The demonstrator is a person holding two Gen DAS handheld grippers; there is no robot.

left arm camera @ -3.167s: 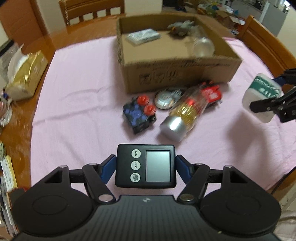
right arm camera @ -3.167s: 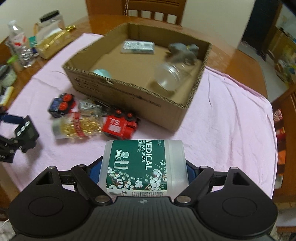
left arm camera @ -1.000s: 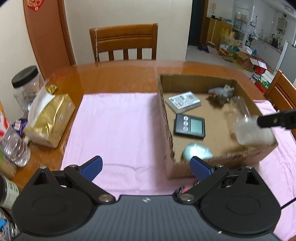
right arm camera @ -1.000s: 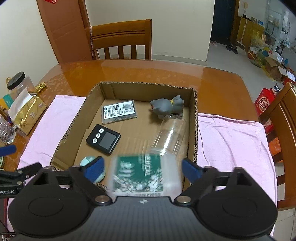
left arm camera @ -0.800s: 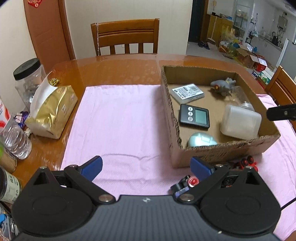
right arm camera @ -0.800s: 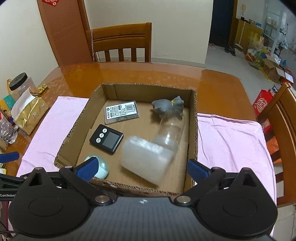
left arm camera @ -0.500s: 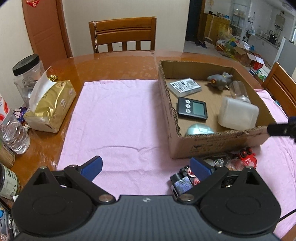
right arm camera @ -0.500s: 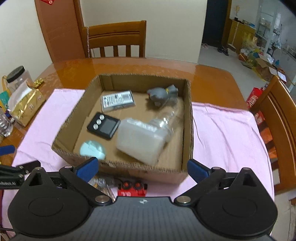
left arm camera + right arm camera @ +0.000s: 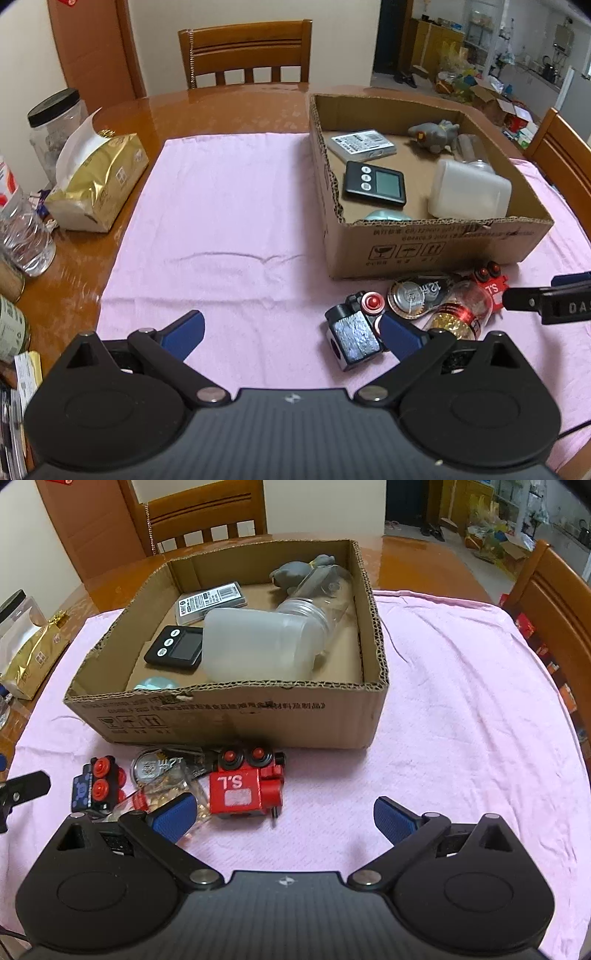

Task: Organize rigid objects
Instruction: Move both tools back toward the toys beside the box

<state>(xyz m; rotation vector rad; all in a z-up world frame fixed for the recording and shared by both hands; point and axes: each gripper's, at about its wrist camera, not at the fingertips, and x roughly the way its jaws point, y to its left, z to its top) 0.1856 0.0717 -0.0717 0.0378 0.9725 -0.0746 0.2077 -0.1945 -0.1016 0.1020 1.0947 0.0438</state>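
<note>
Both grippers, left gripper (image 9: 291, 330) and right gripper (image 9: 282, 814), are spread wide and empty above the pink cloth (image 9: 221, 229). Just ahead, toy trains (image 9: 245, 781) and a glitter bottle (image 9: 461, 312) lie against the cardboard box (image 9: 236, 716) front wall; timer (image 9: 375, 182) and swab jar (image 9: 258, 646) lie inside.

I count one cardboard box (image 9: 236, 716) holding six items; four items loose on one pink cloth (image 9: 461, 701).
</note>
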